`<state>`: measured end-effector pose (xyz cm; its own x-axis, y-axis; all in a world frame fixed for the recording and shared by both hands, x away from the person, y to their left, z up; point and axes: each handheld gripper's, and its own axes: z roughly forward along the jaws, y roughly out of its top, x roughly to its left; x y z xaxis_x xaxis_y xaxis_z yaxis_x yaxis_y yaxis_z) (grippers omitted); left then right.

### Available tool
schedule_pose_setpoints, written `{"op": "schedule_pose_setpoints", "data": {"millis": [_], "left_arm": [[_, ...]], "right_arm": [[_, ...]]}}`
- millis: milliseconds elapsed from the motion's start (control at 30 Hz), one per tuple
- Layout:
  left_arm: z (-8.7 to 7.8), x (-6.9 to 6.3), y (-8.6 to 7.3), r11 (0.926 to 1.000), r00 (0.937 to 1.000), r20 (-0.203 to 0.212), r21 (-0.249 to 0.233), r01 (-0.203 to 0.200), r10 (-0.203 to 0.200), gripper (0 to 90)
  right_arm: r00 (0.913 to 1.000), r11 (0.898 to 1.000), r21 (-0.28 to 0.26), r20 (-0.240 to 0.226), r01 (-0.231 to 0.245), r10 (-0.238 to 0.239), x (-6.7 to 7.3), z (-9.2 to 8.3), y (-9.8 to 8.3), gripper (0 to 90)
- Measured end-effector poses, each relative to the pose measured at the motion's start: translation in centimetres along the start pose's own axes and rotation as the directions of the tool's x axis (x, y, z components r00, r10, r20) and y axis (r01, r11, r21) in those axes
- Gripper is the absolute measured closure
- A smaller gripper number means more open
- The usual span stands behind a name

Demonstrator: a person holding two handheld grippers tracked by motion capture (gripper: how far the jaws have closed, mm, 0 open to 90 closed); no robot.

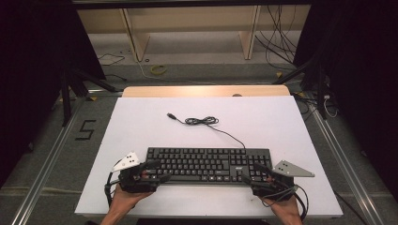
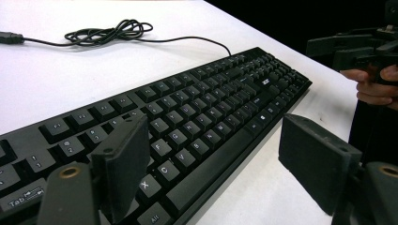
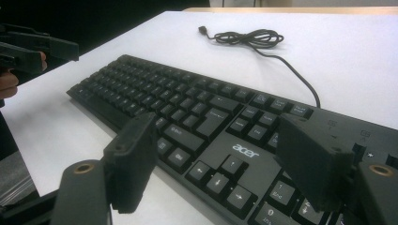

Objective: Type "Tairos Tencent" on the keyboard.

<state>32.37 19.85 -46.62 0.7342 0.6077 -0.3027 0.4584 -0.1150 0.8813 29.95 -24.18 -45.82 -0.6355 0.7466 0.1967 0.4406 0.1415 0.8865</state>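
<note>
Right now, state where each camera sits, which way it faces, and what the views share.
High view: above the person's side, looking forward and down on the table; both hands, left gripper and right gripper show.
Left gripper view: rides the left gripper, looking along the keyboard toward the other hand.
Right gripper view: rides the right gripper, facing the opposite way along the keyboard.
All three share the keyboard and its cable.
</note>
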Motion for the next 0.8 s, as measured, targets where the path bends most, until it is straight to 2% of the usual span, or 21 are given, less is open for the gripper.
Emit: {"op": "schedule_pose_setpoints", "data": {"millis": [200, 633, 800], "left_arm": [[0.1, 0.0, 0.0, 0.9999, 1.0000, -0.001, 0.008, -0.009, 0.009, 24.5], [-0.1, 0.2, 0.1, 0.9999, 0.9999, -0.009, 0.008, 0.007, -0.007, 24.7], [-0.3, 0.3, 0.2, 0.9999, 0.9997, -0.021, 0.008, 0.009, -0.009, 24.8]], "right_arm": [[1.0000, 1.000, -0.001, -0.002, 0.002, -0.002, 0.0, 0.1, 0.0, 30.4], [0.9995, 1.000, 0.001, -0.029, 0.010, -0.009, 0.6, 0.8, 0.6, 30.7], [0.9991, 0.999, 0.025, -0.037, 0.023, -0.022, 1.0, 1.5, 1.0, 30.9]]}}
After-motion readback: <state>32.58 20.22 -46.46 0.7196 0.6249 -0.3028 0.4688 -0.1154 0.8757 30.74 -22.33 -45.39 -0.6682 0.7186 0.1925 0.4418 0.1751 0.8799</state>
